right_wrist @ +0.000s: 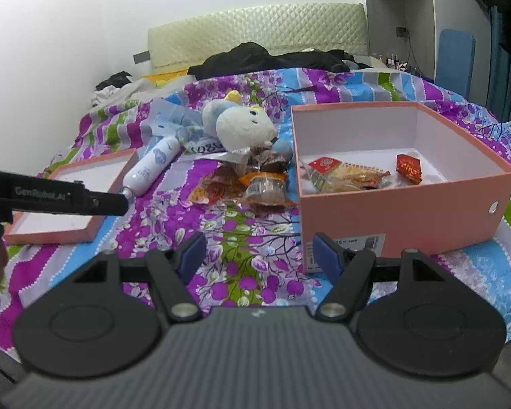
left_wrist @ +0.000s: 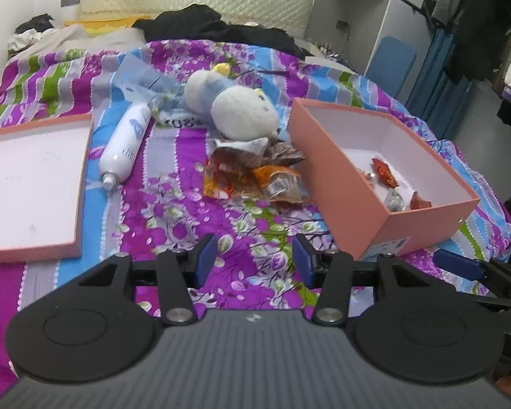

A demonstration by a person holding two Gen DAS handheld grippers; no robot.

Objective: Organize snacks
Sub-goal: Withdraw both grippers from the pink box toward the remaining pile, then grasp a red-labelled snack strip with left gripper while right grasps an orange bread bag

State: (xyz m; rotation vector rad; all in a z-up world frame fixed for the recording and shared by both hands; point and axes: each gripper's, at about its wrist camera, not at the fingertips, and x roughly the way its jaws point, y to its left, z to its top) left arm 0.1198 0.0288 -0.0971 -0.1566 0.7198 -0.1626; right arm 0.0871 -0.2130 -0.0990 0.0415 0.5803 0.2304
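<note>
A pile of wrapped snacks (left_wrist: 252,173) lies on the floral bedspread, left of an open pink box (left_wrist: 354,184). The box holds a few wrapped snacks (left_wrist: 385,172). In the right wrist view the pile (right_wrist: 252,184) sits left of the box (right_wrist: 402,201), which holds a biscuit pack (right_wrist: 344,173) and a red packet (right_wrist: 408,167). My left gripper (left_wrist: 254,259) is open and empty, low over the bedspread in front of the pile. My right gripper (right_wrist: 260,255) is open and empty, near the box's front left corner.
The pink box lid (left_wrist: 34,187) lies upturned at the left. A white bottle (left_wrist: 126,146), a plush toy (left_wrist: 235,102) and a plastic bag (left_wrist: 143,81) lie behind the snacks. Dark clothes (left_wrist: 214,24) lie by the headboard. The left gripper's side (right_wrist: 61,197) shows in the right wrist view.
</note>
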